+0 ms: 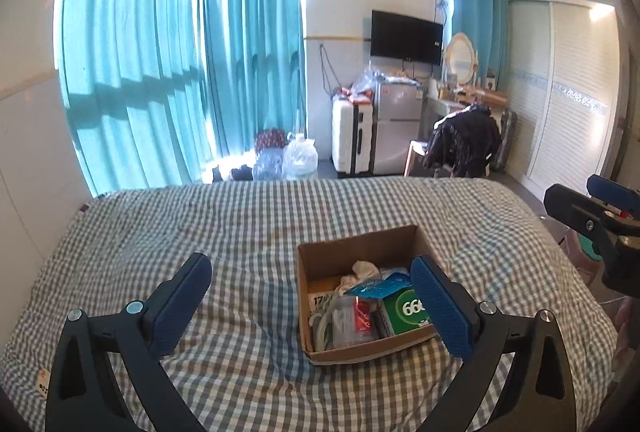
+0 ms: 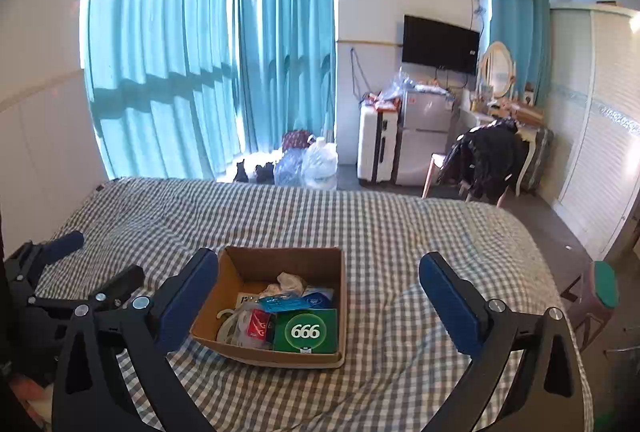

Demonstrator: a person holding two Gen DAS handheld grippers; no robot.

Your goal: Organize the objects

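Box (image 2: 276,268) of brown cardboard sits open on the checked bed (image 2: 400,232), right of the bed's middle and nearer its near edge. In the left wrist view the left gripper (image 1: 316,296) hangs above the bed with its fingers (image 1: 184,296) spread wide and nothing between the pads; the box lies under and just inside the right finger, which covers its near right corner. In the right wrist view the right gripper (image 2: 320,300) is likewise wide open and empty, the box lying low between the fingers, close to the left one (image 2: 188,296) and well apart from the right one.

Bare checked cover runs all round the box: a broad stretch to the left and far side, a narrower one to the right, where the bed's edge curves down to the floor.

Inside the box: a green pack (image 2: 308,330) marked 666 at the near right, a red carton (image 2: 260,324) beside it, a blue packet (image 2: 284,302) on top, a crumpled white cloth (image 2: 288,282) toward the far side, and something of clear plastic at the near left that cannot be made out.
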